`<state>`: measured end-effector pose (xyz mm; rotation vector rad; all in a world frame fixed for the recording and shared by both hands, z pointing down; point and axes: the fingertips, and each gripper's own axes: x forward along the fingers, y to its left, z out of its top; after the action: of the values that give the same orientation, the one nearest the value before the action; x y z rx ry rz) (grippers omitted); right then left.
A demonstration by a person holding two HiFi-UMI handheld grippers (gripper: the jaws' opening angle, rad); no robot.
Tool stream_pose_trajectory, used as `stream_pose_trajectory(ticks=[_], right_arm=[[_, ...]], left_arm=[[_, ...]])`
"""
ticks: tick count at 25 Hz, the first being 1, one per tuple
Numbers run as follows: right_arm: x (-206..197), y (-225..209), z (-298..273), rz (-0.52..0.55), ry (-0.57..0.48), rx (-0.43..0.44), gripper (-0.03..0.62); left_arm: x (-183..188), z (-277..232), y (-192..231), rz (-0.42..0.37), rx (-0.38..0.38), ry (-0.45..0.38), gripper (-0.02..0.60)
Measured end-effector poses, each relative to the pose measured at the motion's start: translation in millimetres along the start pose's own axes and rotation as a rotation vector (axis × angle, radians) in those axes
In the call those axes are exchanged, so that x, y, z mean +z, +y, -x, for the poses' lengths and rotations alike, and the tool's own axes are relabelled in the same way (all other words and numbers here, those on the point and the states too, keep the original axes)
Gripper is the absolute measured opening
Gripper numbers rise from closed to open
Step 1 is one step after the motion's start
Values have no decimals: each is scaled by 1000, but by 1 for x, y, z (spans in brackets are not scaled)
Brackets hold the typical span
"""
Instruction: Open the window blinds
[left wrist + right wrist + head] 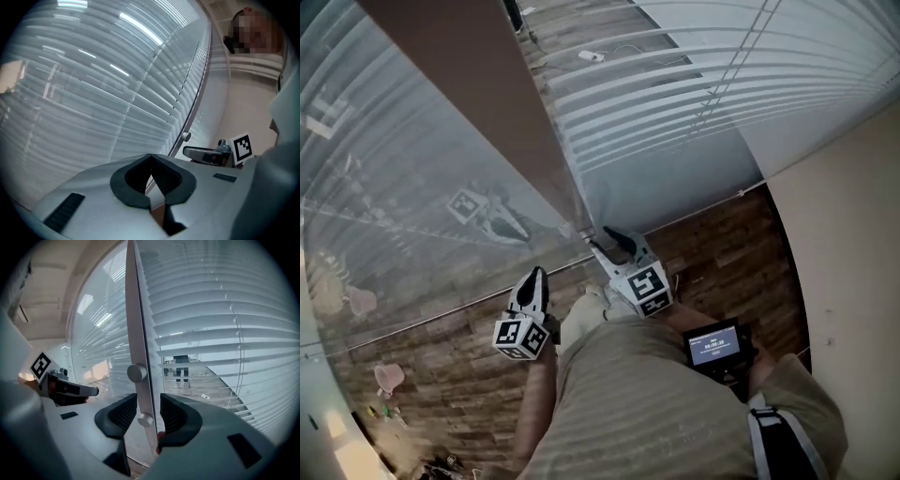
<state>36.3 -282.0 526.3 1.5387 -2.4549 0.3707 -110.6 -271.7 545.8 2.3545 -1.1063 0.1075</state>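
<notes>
Right at the lens, the right gripper [149,398] has its dark ribbed jaws well apart and gripping nothing. A small round metal stud [145,419] shows in the gap between them, though I can't tell whether it sits level with the pads or just beyond. That stud and a larger round stud [137,372] above it ride on a slim grey upright post [136,310] running up the middle of the frame. In its own view, low in the frame, the left gripper [150,158] has its jaw tips pressed together, empty, aimed at the window.

Now the risks. If those jaws close off-centre, they could pinch the post instead of a stud. A smooth round stud could also spin free of the pads.

The white slatted window blinds [220,315] fill the right half of the right gripper view. Each slat's long axis runs sideways, from the post out to the right edge, and the slats stack from top to bottom. Most lie flat and shut. A band at mid-height is tipped edge-on, and floor shows through the gaps.
</notes>
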Motion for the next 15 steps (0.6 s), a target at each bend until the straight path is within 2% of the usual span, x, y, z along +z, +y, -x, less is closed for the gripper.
stream_pose_trajectory(ticks=[3, 10, 12, 15], right_arm=[[3, 2, 1, -11, -21, 58, 160], [20, 3, 18, -60, -52, 117, 158], [27, 6, 10, -139, -55, 130, 158], [29, 10, -1, -333, -36, 158, 158]], left_arm=[[-2, 3, 2, -45, 14, -11, 15], [-15, 12, 8, -20, 91, -1, 15], [-10, 14, 16, 2, 90, -4, 15], [-3, 19, 20, -3, 69, -1, 15]])
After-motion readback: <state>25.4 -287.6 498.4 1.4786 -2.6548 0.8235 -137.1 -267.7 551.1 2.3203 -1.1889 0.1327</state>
